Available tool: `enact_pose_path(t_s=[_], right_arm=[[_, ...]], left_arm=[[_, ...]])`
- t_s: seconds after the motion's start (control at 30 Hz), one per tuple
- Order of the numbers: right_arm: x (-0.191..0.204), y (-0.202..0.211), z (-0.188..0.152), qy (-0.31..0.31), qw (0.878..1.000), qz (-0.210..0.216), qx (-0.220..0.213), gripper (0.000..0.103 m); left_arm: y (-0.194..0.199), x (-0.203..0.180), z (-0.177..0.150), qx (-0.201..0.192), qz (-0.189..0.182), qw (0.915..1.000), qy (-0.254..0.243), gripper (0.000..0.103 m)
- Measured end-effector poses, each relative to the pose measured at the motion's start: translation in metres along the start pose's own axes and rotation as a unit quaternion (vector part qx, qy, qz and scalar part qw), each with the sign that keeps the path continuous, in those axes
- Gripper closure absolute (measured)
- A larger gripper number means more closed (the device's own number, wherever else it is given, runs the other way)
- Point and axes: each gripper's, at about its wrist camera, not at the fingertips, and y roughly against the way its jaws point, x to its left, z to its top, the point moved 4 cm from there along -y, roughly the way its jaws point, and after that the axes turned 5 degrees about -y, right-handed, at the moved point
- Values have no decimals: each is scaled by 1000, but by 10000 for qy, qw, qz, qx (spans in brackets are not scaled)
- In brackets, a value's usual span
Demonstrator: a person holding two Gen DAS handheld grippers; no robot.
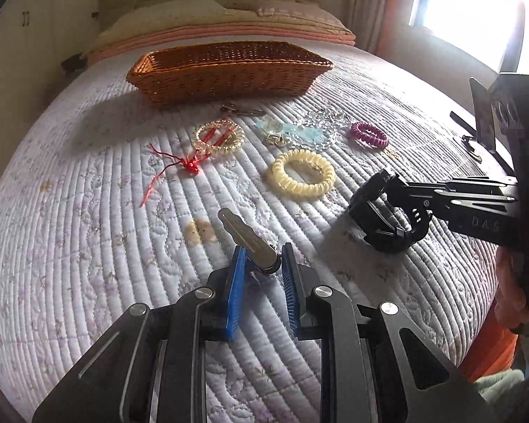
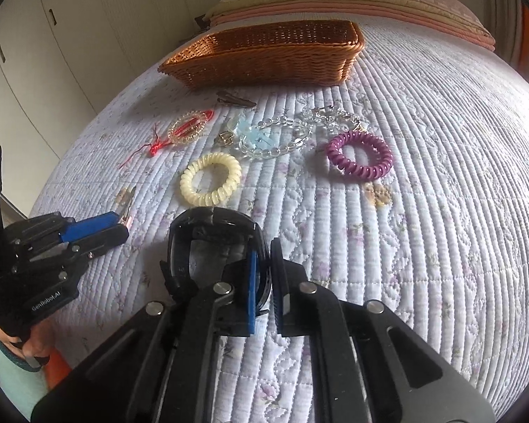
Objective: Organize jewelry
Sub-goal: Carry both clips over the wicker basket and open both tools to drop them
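Note:
My left gripper (image 1: 262,262) is shut on a metal hair clip (image 1: 247,238) just above the quilt; it also shows in the right wrist view (image 2: 118,224). My right gripper (image 2: 264,264) is shut on a black watch (image 2: 215,243), seen from the left wrist view too (image 1: 388,222). Ahead lie a cream coil hair tie (image 1: 303,172), a purple coil hair tie (image 2: 359,157), a clear bead bracelet (image 2: 275,141), a beaded bracelet with red cord (image 1: 218,139) and a brown clip (image 2: 236,100). A wicker basket (image 1: 229,74) stands behind them.
The quilted bed cover (image 1: 88,246) has a tan stain (image 1: 201,232). Pillows and folded blankets (image 1: 229,24) lie behind the basket. White wardrobes (image 2: 53,35) stand at the left. A bright window (image 1: 476,7) is at the right.

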Motion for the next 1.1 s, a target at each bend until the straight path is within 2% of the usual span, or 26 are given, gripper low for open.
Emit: enact_pose_path(t_s=[0.1, 0.23, 0.37, 0.43, 0.5, 0.53, 0.6, 0.63, 0.67, 0.7, 0.73, 0.77, 0.8, 0.93, 1.1], right_arm=[[-1, 3, 1, -55, 9999, 108, 61, 95], [0, 7, 1, -29, 9999, 155, 43, 94], [2, 7, 1, 31, 9998, 164, 85, 94], [1, 5, 0, 37, 9997, 173, 150, 89], [0, 2, -1, 49, 9997, 156, 207, 82], [-1, 1, -2, 60, 9996, 138, 223, 79], [0, -2, -2, 125, 9995, 117, 253, 78], [2, -5, -2, 176, 9994, 88, 272, 78], [3, -7, -2, 238, 9993, 39, 292, 78], [6, -10, -2, 317, 9991, -37, 291, 78], [8, -11, -2, 386, 9988, -104, 280, 83], [10, -10, -3, 446, 9986, -146, 247, 94], [10, -9, -3, 476, 9984, -197, 210, 97], [8, -3, -1, 398, 9991, -89, 119, 98], [10, 28, 31, 313, 9984, 118, -447, 98]], left_arm=[[7, 4, -6, -5, 113, 9999, 24, 81], [16, 16, -13, -12, 174, 9996, 219, 71], [18, 19, -10, -51, -73, 9986, 523, 59], [14, 14, -6, -79, -178, 9977, 651, 55], [4, 8, -3, 17, -101, 9975, 706, 55], [-1, 6, -3, 78, 20, 9976, 694, 56], [-6, 1, -2, 119, 307, 9977, 591, 59], [-7, 0, -1, 123, 434, 9974, 559, 65], [-7, 0, -1, 131, 539, 9971, 523, 76], [-7, 0, -1, 134, 609, 9968, 493, 83], [-7, -1, -1, 112, 623, 9969, 478, 83], [-5, -1, -1, 63, 623, 9969, 467, 83], [-4, -1, -1, -10, 596, 9972, 461, 84], [7, -1, 9, -371, 514, 9968, 477, 86], [27, -1, 47, -941, 542, 9935, 333, 86]])
